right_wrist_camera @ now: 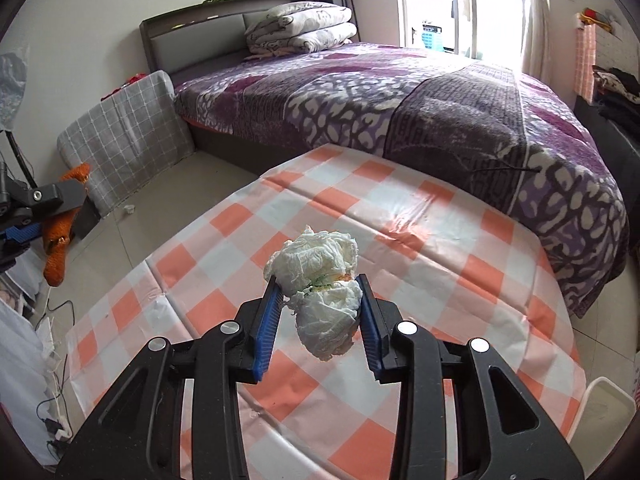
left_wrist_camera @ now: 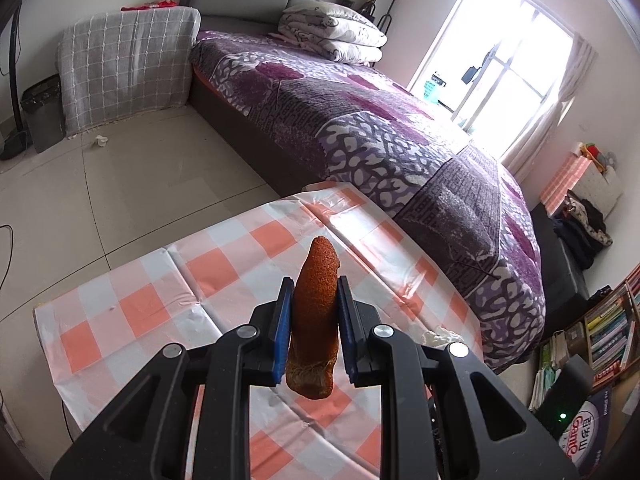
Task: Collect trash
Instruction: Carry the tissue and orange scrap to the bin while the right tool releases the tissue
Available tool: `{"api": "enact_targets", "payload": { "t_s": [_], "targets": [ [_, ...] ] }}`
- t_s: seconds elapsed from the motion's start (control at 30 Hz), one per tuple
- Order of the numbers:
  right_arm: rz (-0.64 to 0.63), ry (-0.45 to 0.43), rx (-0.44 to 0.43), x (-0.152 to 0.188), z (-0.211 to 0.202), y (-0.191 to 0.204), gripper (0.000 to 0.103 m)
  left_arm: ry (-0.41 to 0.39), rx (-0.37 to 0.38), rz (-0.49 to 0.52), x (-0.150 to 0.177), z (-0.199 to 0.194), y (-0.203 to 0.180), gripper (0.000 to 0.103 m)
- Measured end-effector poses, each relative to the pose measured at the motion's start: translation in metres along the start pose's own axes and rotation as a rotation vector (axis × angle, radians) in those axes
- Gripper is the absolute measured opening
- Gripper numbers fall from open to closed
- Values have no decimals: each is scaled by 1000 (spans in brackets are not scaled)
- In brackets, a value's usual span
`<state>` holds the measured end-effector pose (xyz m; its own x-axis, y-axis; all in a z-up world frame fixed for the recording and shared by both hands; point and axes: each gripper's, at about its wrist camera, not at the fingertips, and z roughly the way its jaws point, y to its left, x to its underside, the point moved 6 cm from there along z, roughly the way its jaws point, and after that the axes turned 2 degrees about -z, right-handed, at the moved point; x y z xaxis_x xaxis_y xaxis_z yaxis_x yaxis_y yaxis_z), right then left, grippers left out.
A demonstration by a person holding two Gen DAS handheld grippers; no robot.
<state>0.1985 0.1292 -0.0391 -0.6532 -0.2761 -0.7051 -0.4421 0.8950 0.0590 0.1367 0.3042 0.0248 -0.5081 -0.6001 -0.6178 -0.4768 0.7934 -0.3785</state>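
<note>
Left wrist view: your left gripper (left_wrist_camera: pixel 311 312) is clamped on one long orange peel-like strip (left_wrist_camera: pixel 314 316) with a rough, pitted skin, held upright between the blue pads above the table with the orange-and-white checked plastic cloth (left_wrist_camera: pixel 160 312). The strip looks light and fairly stiff, slightly leathery; the pads bite it about mid-length, which seems a sound place, since the curled lower end hangs free and the tip stands clear above. Squeeze gently, as such a piece may crack or slide on its waxy side. On the grey tiled floor (left_wrist_camera: pixel 120 200), near the grey checked cushion, lies one small crumpled white scrap (left_wrist_camera: pixel 100 141), and one dark bin (left_wrist_camera: pixel 42 108) stands beside that cushion.

Right wrist view: your right gripper (right_wrist_camera: pixel 320 304) is closed on one crumpled white tissue wad (right_wrist_camera: pixel 320 288), faintly stained yellow and green at its crease, held above the same cloth. It looks very light, soft and springy, so it should compress rather than slip; gripping across the middle fold, as now, keeps both lobes together. Loose flaps could tear if snagged. At the left edge you can see the left gripper with its orange strip. Count here: one wad, one strip, one floor scrap (right_wrist_camera: pixel 129 209).
</note>
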Motion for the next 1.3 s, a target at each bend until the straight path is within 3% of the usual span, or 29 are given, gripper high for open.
{"api": "enact_targets", "payload": {
  "t_s": [0.7,1.3],
  "targets": [
    [163,-19,109,48,-68,-119,36,84,-12,157,70,35,-69,22],
    [318,-81,184,59,-109,-205,36,101,70,322,128,37,-160,22]
  ]
}}
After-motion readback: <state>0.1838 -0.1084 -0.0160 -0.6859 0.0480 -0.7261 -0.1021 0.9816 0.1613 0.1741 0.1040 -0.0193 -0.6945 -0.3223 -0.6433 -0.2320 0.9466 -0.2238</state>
